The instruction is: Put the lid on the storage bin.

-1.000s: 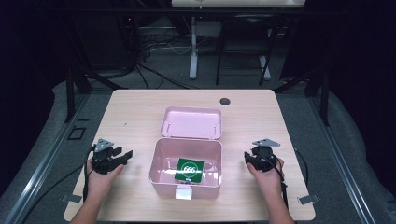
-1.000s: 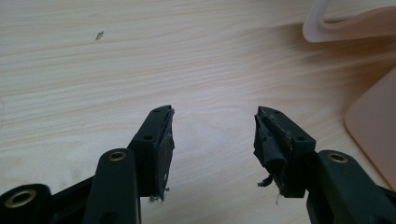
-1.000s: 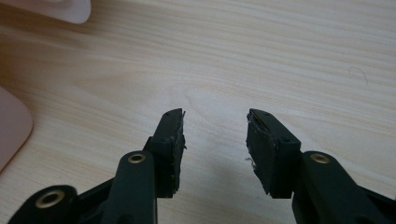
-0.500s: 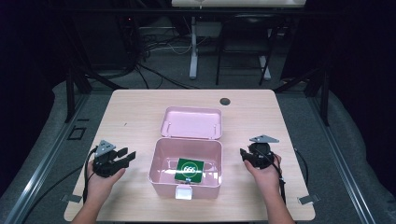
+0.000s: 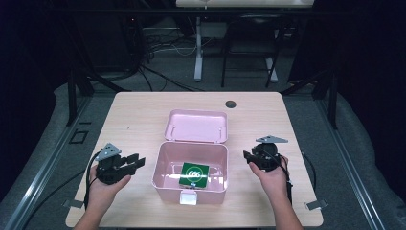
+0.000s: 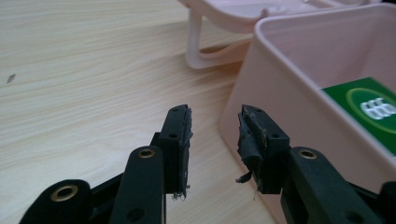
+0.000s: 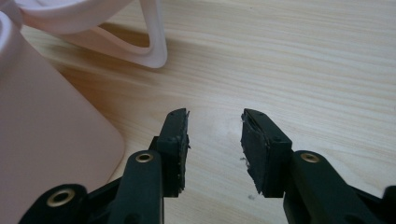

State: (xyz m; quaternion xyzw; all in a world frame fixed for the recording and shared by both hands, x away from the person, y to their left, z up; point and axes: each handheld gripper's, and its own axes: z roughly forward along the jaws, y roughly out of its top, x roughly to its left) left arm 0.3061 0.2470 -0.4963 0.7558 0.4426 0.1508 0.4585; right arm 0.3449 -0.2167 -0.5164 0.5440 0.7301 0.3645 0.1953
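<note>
An open pink box [image 5: 165, 163] stands at mid-table with its lid [image 5: 196, 125] folded back behind it. A green packet [image 5: 195, 175] with a white logo lies flat inside. My left gripper [image 5: 136, 162] hovers left of the box and points at its side wall [image 6: 280, 93]. Its jaws have just been closing but are still open, with nothing between them [image 6: 215, 126]. My right gripper [image 5: 248, 157] is held right of the box, pointing toward it. Its jaws have also just closed a little and stand open and empty above bare wood [image 7: 215, 130].
A white latch [image 5: 188, 197] hangs at the box's front. The lid's pale handle loop [image 7: 149, 42] rests on the table behind the box. A dark round hole [image 5: 231, 103] sits near the far edge. Cables and frame legs lie beyond the table.
The left gripper's jaws have narrowed and that hand has lifted and shifted slightly. The right gripper has risen a little and its jaws are slightly narrower. The box and packet have not moved.
</note>
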